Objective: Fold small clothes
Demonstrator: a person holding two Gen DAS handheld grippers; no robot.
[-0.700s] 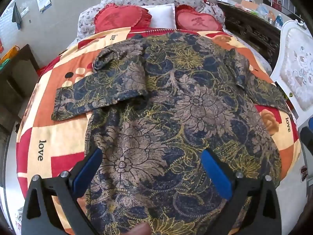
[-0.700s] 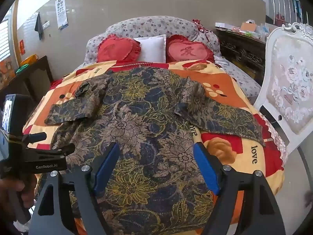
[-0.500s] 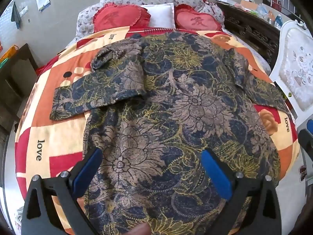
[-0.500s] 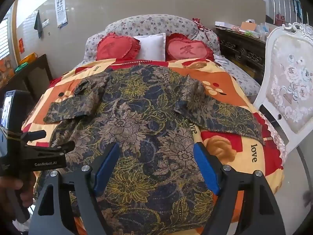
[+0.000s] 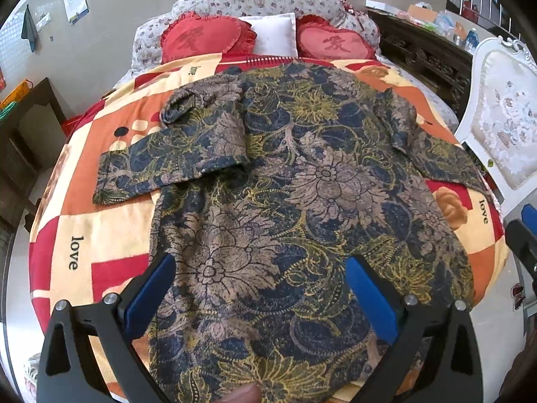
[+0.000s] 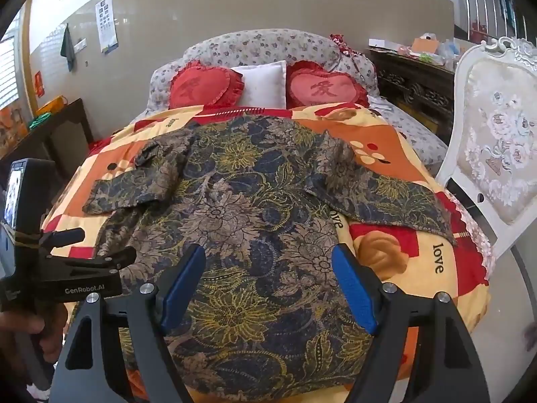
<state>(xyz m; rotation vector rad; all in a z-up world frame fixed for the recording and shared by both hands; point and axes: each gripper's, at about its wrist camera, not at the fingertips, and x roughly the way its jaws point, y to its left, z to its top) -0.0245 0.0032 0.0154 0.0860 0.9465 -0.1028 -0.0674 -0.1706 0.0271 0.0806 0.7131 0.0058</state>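
Across the patchwork bed's foot edge, spread flat: blue-gold floral cotton shirt, sleeves out sideways. Left tool and right tool released, empty, above hem. Risk: pinching one layer only, dragging blanket, skewing fold.

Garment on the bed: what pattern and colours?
The garment has a large floral print in navy, tan and mustard yellow; clearest in the left wrist view.

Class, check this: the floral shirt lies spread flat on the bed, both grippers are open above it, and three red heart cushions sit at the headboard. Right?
Not quite. There are two red heart cushions, not three, either side of a white pillow, as the right wrist view shows. The rest stands.
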